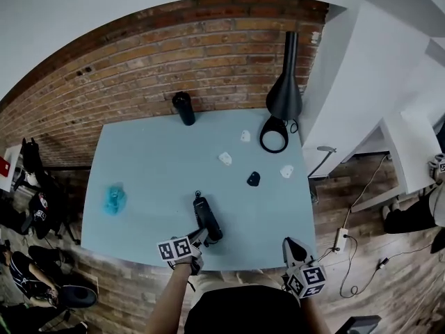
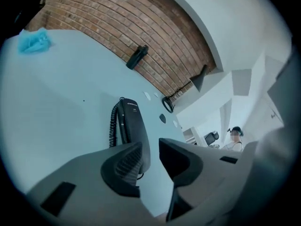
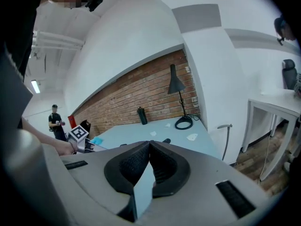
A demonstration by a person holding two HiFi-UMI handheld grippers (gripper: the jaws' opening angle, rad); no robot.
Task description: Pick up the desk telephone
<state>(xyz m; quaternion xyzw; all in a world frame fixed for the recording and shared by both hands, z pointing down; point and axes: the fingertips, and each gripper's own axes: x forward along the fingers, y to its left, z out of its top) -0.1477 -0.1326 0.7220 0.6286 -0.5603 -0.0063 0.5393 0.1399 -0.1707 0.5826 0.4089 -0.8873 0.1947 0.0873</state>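
Note:
The black desk telephone [image 1: 207, 218], a slim handset unit with a coiled cord, lies on the pale blue table [image 1: 153, 165] near its front edge. My left gripper [image 1: 197, 239] is at the phone's near end. In the left gripper view the phone [image 2: 133, 124] runs away from the jaws, and its near end is hidden behind the left pad. That gripper [image 2: 149, 147] is open, with a gap between the pads and nothing pressed between them. My right gripper [image 1: 295, 250] hangs off the table's front right corner, apart from the phone. In its own view it [image 3: 150, 144] is shut and empty.
A black bottle [image 1: 184, 108] stands at the back by the brick wall. A black lamp [image 1: 284, 92] with a ring base [image 1: 274, 134] is at the back right. A blue crumpled thing [image 1: 115, 198], white scraps [image 1: 225, 158] and a small black object [image 1: 254, 179] lie on the table. A white desk [image 1: 410, 165] stands right.

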